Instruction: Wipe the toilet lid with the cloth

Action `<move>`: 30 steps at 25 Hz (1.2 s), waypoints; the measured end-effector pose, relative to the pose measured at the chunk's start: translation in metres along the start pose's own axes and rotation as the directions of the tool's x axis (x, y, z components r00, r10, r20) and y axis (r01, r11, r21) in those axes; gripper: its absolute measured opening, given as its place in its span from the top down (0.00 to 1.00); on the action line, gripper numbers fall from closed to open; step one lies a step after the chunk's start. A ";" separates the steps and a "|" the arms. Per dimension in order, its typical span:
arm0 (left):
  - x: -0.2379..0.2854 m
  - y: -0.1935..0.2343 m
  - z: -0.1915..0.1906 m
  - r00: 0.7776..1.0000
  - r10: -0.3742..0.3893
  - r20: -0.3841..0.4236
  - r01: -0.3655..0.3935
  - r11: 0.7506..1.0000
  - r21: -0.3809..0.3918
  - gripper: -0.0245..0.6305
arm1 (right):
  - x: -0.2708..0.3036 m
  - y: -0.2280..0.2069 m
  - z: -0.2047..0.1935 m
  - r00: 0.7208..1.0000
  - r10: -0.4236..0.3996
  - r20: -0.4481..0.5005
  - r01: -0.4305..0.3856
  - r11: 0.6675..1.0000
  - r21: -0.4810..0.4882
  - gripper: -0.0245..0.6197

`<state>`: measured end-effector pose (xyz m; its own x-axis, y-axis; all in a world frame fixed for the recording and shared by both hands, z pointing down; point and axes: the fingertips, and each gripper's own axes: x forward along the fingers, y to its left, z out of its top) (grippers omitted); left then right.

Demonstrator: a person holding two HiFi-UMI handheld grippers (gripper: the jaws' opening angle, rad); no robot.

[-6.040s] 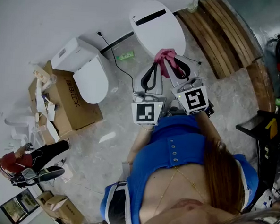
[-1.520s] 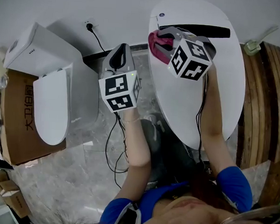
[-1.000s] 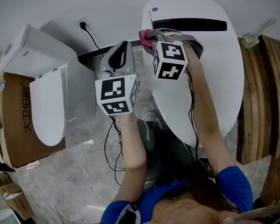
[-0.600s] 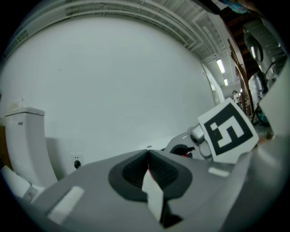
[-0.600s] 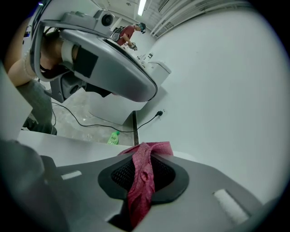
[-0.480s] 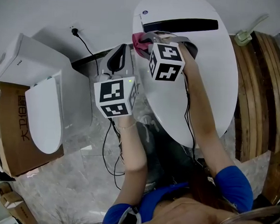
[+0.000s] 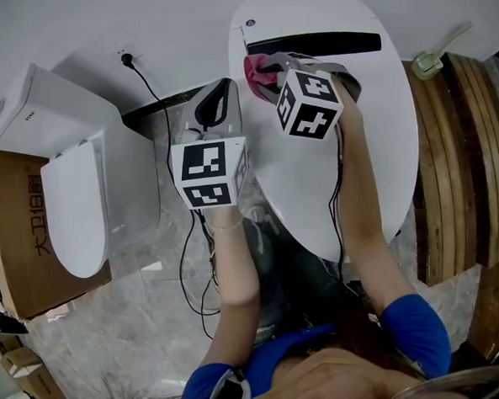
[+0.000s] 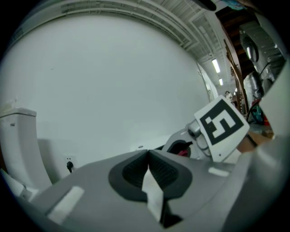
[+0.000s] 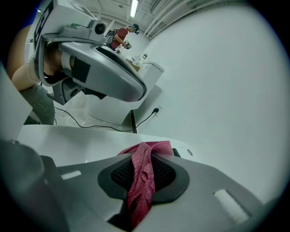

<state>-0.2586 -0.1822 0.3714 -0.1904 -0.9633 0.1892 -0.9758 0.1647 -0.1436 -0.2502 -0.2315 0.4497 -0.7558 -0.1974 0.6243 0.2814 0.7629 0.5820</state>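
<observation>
Two grippers in play: the right gripper (image 9: 144, 171) has its jaws clamped on the pink cloth (image 9: 141, 181), and the cloth sits on the white toilet lid (image 7: 353, 159) at its back left corner, just below the black strip (image 7: 314, 42). The left gripper (image 8: 148, 168) hangs off the lid's left edge, jaws pressed together on nothing. Far left, a cardboard box (image 7: 15, 247) lies partly under a second toilet (image 7: 72, 209), its contents out of sight.
</observation>
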 end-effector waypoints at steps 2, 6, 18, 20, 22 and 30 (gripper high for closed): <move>0.001 -0.007 0.001 1.000 -0.015 -0.004 0.015 1.000 0.014 0.96 | -0.002 -0.001 -0.003 1.000 0.000 -0.002 0.000 1.000 0.012 0.85; 0.000 -0.023 0.006 0.999 -0.048 -0.001 0.048 0.998 0.042 0.96 | -0.007 -0.004 -0.012 1.000 -0.010 -0.019 0.011 0.999 0.033 0.85; -0.001 -0.058 0.010 0.994 -0.111 0.004 0.111 0.991 0.074 0.96 | -0.022 -0.013 -0.039 0.999 -0.039 -0.034 0.041 0.996 0.073 0.85; 0.003 -0.064 0.009 0.992 -0.122 0.005 0.122 0.990 0.065 0.96 | -0.024 -0.011 -0.040 0.999 -0.033 -0.026 0.035 0.997 0.071 0.85; 0.010 -0.068 0.008 0.991 -0.131 0.006 0.131 0.990 0.054 0.96 | -0.026 -0.012 -0.044 0.999 -0.037 -0.028 0.038 0.998 0.057 0.86; 0.024 -0.078 0.006 0.989 -0.148 -0.006 0.148 0.987 0.055 0.96 | -0.037 -0.021 -0.067 0.998 -0.046 -0.053 0.051 0.995 0.087 0.86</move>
<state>-0.1864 -0.2192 0.3813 -0.0443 -0.9757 0.2144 -0.9859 0.0081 -0.1670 -0.1882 -0.2817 0.4491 -0.7358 -0.2648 0.6233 0.1901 0.8026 0.5654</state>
